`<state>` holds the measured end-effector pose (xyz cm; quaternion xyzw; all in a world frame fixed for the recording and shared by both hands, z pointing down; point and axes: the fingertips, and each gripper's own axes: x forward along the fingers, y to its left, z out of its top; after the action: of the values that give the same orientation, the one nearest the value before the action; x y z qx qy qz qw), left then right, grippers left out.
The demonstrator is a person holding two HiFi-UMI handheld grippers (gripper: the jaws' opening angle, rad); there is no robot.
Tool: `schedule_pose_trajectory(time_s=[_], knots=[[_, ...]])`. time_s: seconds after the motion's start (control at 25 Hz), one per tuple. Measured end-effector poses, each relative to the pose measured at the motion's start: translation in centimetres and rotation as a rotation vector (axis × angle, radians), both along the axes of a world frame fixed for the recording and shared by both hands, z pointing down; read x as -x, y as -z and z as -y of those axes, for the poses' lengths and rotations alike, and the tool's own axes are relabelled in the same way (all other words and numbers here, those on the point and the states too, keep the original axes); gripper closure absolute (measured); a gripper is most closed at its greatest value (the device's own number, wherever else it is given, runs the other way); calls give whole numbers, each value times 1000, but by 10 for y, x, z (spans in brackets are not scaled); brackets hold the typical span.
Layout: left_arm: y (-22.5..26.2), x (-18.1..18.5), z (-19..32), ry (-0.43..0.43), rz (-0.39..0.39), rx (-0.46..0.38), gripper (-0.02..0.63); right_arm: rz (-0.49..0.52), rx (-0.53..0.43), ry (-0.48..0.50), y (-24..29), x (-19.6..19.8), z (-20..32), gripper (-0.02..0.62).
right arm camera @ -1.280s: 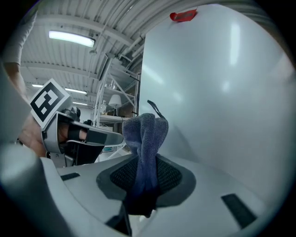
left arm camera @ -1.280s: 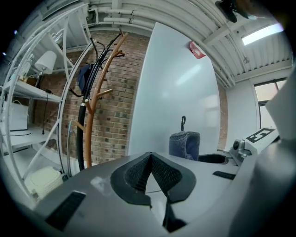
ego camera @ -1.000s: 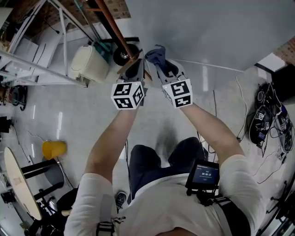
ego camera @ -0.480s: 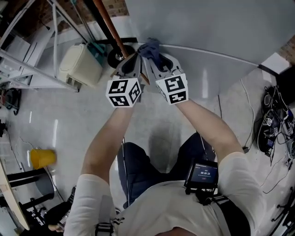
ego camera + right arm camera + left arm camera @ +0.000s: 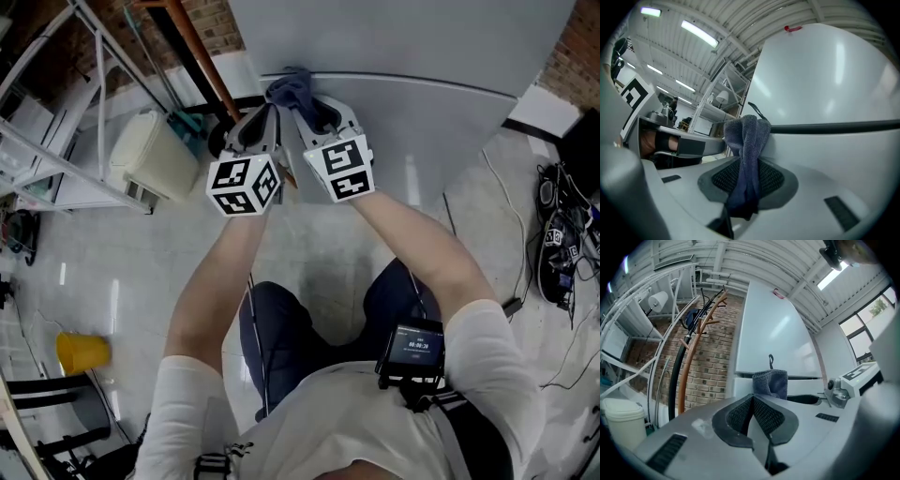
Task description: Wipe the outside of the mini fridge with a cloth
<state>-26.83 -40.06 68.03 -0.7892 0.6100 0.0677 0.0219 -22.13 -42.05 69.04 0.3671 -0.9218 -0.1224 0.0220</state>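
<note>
The mini fridge (image 5: 441, 112) is a pale grey cabinet with a dark seam between its two doors (image 5: 834, 126). A blue-grey cloth (image 5: 749, 140) is clamped in my right gripper (image 5: 749, 180), which is shut on it and presses it against the fridge's left edge at the seam. In the head view the cloth (image 5: 289, 91) bunches at the fridge corner above my right gripper (image 5: 314, 112). My left gripper (image 5: 261, 127) sits right beside it, shut with nothing between its jaws (image 5: 752, 416). From the left gripper view the cloth (image 5: 771, 383) shows just ahead.
A brown rod and a dark hose (image 5: 202, 61) lean at the fridge's left. A cream bin (image 5: 155, 155) and white metal shelving (image 5: 56, 150) stand on the left. A yellow cup (image 5: 80, 352) lies on the floor. Cables (image 5: 562, 253) pile at the right.
Both grippers and the cloth have moved along the fridge front to its left corner at the door seam. The view has shifted, showing more of the fridge.
</note>
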Motion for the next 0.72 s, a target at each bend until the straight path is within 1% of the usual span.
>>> schedule_pose_trajectory(time_s=[0.2,0.36,0.52,0.72], knots=[[0,-22,1,-39,-2,-18,605,-9,-19,-62,1,-32,2,494],[0,-53,7,-92,-12,-33,604,-7,-31,-118,3,-67,6,494],[-3,-92,16,-155,-15,-29,605,-8,-39,-189,2,-116,14,494],[-4,-146,26,-235,-27,-32,606,4,-29,-298,-3,-196,26,494]])
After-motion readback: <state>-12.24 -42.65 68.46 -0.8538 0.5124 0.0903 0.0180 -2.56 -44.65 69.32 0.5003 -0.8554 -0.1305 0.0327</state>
